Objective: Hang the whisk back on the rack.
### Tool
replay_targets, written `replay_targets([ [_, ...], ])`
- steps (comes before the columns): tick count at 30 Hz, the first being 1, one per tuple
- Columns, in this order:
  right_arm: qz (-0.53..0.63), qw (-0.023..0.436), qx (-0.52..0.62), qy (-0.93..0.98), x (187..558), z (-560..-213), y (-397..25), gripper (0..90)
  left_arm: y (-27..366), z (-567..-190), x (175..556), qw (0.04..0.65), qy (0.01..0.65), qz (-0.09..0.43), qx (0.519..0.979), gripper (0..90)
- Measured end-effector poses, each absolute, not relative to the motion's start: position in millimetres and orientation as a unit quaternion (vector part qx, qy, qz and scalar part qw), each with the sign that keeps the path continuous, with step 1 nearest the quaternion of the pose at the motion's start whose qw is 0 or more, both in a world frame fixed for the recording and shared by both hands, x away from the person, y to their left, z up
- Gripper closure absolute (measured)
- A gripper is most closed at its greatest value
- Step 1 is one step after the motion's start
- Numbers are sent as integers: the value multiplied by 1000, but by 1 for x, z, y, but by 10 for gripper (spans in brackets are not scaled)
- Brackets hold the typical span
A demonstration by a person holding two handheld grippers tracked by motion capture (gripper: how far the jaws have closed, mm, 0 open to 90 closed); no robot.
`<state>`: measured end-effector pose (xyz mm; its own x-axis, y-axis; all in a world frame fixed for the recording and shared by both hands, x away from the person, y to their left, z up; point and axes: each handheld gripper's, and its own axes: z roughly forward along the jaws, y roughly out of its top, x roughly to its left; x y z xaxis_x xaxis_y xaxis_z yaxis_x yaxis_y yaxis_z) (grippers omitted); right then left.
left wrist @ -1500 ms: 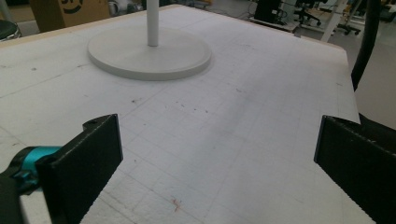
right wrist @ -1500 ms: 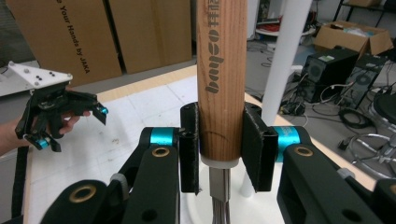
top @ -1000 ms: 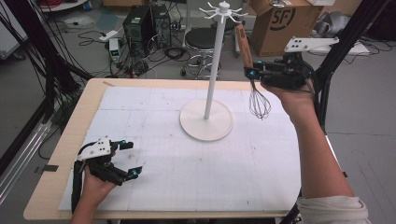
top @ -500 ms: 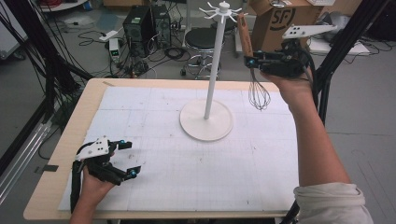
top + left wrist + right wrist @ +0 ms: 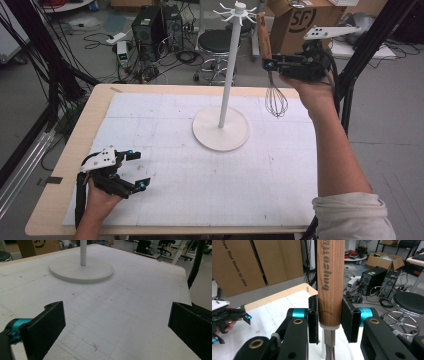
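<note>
The right hand-held gripper (image 5: 270, 64) pinches the whisk (image 5: 270, 75) up beside the white stand (image 5: 229, 65), ready to hang it on a top hook, while the left hand-held gripper (image 5: 137, 170) rests spread wide.

Right gripper (image 5: 270, 64) raised high, jaws clamped — left gripper (image 5: 135, 170) low, jaws wide apart.
</note>
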<state>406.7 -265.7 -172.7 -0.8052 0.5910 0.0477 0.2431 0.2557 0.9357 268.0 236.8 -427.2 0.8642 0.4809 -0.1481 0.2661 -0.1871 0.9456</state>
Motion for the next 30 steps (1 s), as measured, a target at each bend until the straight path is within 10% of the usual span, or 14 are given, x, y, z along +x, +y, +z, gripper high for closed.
replay_targets([
  [30,551,142,266,778,415,-181,-256,704,239,-427,267,590,246,92,763,17],
])
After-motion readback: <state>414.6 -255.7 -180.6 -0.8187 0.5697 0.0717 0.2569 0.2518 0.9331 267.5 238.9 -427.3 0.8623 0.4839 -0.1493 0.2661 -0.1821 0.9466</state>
